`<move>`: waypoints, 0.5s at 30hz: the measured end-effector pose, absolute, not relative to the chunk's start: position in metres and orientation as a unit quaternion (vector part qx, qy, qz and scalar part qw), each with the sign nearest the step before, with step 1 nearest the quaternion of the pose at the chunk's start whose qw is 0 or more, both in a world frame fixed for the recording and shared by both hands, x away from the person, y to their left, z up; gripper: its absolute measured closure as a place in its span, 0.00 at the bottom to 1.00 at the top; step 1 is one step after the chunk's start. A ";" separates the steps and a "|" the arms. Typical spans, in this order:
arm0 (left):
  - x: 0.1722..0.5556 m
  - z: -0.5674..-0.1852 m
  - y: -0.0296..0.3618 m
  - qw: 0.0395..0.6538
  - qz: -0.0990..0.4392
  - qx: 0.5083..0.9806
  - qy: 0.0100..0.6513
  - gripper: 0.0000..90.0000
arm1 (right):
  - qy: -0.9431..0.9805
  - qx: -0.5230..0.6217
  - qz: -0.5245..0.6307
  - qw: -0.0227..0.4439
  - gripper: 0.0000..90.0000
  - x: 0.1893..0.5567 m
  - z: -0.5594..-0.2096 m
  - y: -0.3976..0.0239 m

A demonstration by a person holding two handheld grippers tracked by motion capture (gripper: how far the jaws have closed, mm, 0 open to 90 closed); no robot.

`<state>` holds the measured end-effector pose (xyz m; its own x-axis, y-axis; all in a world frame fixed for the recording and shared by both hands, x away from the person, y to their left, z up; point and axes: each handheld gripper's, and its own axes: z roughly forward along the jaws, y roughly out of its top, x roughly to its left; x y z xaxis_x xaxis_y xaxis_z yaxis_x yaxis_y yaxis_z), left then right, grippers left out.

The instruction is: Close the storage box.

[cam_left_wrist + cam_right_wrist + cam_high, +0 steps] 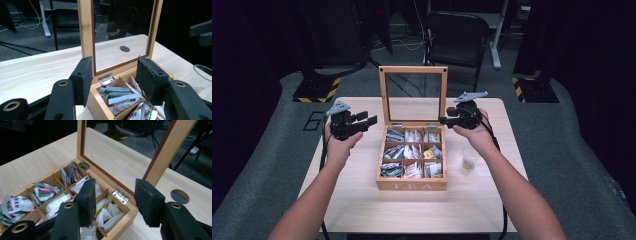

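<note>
An open wooden tea box (412, 186) with nine compartments of unreadable sachets (412, 152) sits mid-table between the left gripper (371, 121) and right gripper (444, 120), both parted, empty.

Each hand carries a black claw: the left claw (371, 120) and the right claw (443, 120) are chunky matte-black bodies, each topped by a grey three-cornered plate, with a thin black cable trailing back along the forearm. In the left gripper view the left claw (113, 80) has two broad black arms with brass-ringed holes, ending in flat rectangular pads faced with dark, rough foam and dotted with small screw holes; the right claw (116, 200) in the right gripper view is built the same way. The person's forearms are bare, with no sleeves in sight.
</note>
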<state>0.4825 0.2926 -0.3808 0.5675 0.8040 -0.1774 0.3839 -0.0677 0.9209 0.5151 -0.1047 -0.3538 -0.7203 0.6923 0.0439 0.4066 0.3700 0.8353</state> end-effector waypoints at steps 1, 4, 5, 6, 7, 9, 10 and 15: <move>0.482 -0.381 0.293 0.537 0.196 0.704 0.421 0.52 | 0.811 0.339 0.448 0.162 0.57 0.517 -0.353 -0.104; 0.483 -0.380 0.293 0.537 0.195 0.704 0.422 0.52 | 0.808 0.338 0.454 0.166 0.57 0.522 -0.350 -0.104; 0.483 -0.380 0.292 0.536 0.196 0.705 0.421 0.52 | 0.805 0.339 0.458 0.166 0.56 0.524 -0.350 -0.104; 0.483 -0.379 0.292 0.537 0.196 0.704 0.422 0.52 | 0.804 0.342 0.458 0.163 0.56 0.526 -0.349 -0.104; 0.483 -0.379 0.291 0.537 0.195 0.703 0.424 0.52 | 0.804 0.344 0.457 0.164 0.54 0.528 -0.349 -0.104; 0.484 -0.379 0.292 0.535 0.197 0.706 0.420 0.52 | 0.804 0.347 0.455 0.165 0.52 0.532 -0.349 -0.104; 0.484 -0.378 0.291 0.536 0.197 0.705 0.420 0.52 | 0.803 0.350 0.454 0.162 0.52 0.534 -0.349 -0.104; 0.485 -0.378 0.290 0.537 0.197 0.705 0.419 0.52 | 0.800 0.356 0.451 0.171 0.52 0.543 -0.352 -0.104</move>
